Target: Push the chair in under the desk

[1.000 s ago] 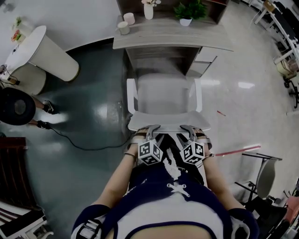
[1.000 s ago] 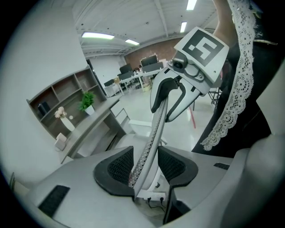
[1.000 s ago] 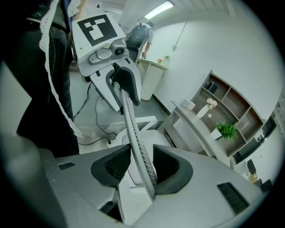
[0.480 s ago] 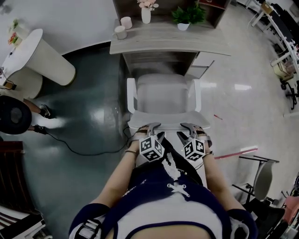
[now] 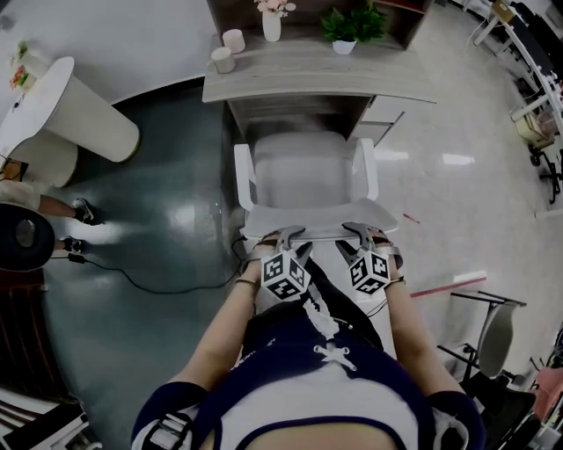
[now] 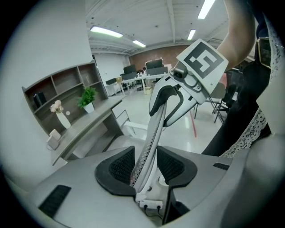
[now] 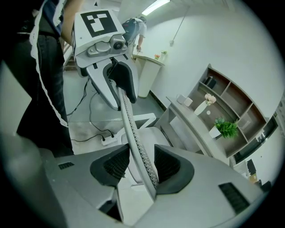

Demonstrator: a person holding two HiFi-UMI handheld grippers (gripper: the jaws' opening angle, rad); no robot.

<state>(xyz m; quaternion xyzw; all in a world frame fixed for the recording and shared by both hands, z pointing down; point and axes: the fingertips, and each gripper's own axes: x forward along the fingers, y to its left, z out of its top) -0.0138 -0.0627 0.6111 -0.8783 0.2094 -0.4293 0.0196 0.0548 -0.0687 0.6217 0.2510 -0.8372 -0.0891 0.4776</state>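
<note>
Both tongs sit side by side on the top edge of the chair's backrest point(image 5: 317, 230), which runs across just in front of the person's body. The left tongs point(image 5: 280, 235) have the thin mesh edge of the backrest between their jaws. The jaws have just been closing, and in the left gripper view the pads lie against both faces of it, so they are clenched on the backrest. The right tongs point(image 5: 359, 230) straddle the same edge a little further along. Their jaws have just been opening, and in the right gripper view a narrow gap shows beside the mesh, so they are released around it rather than squeezing. Both tongs point forward and down.

The chair point(image 5: 303, 180), pale grey with white armrests, stands directly ahead of the tongs. The front of its seat reaches into the opening under the desk point(image 5: 396, 81), and the rest of the seat stands out toward the tongs.

On the desk, beyond the tongs, stand a vase of flowers point(image 5: 271, 22), a potted plant point(image 5: 347, 25) and two small pale cups point(image 5: 227, 51). To the left of the left tongs, a black cable point(image 5: 149, 272) trails over the dark floor.
</note>
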